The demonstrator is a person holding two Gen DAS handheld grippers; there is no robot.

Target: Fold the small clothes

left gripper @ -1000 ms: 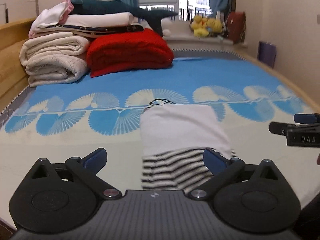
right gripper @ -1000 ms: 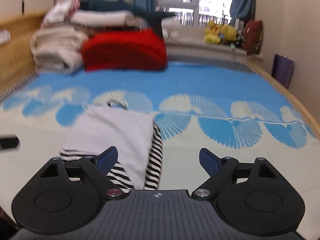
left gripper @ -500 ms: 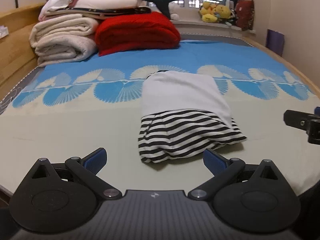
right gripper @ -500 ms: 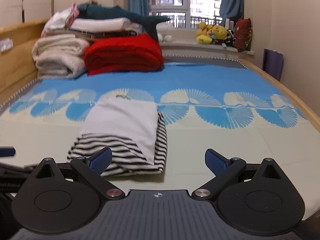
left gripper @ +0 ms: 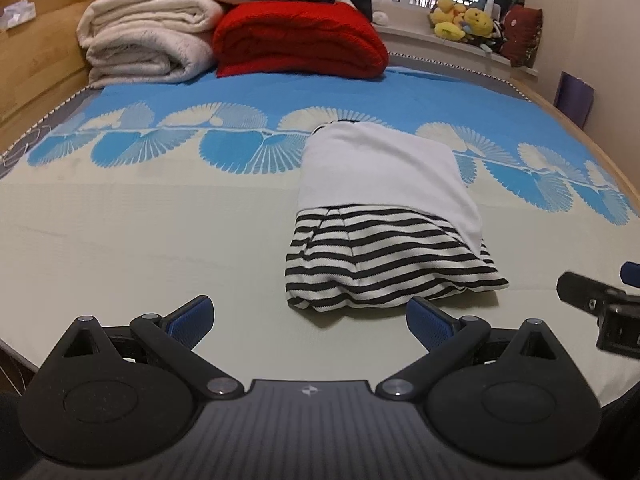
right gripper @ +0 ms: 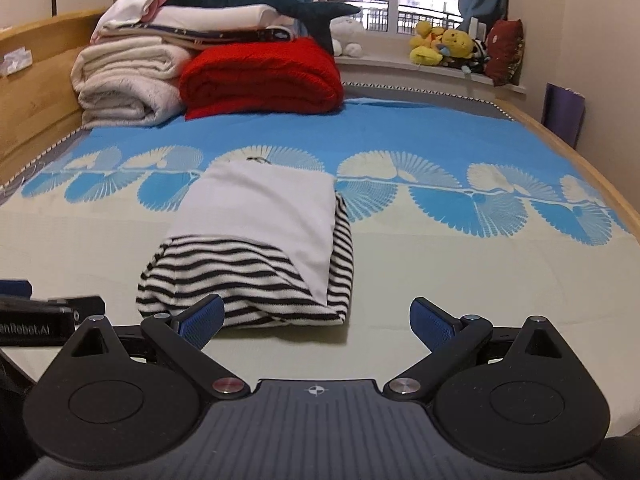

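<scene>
Right gripper [right gripper: 316, 318] wide open, empty, left gripper [left gripper: 310, 316] likewise, folded striped garment [left gripper: 384, 232] seemingly untouched

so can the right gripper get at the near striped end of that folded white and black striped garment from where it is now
Probably yes. The right gripper is open and empty, and the folded white and black-and-white striped garment lies flat on the bed sheet just ahead of its fingers, slightly to the left, with nothing between them.

The only readable lettering is white print on the black body of the left gripper [right gripper: 48, 322], seen at the near left edge of the right wrist view: it reads "nRobot.AI", with the start cut off by the frame edge. Nothing else carries legible text.
</scene>
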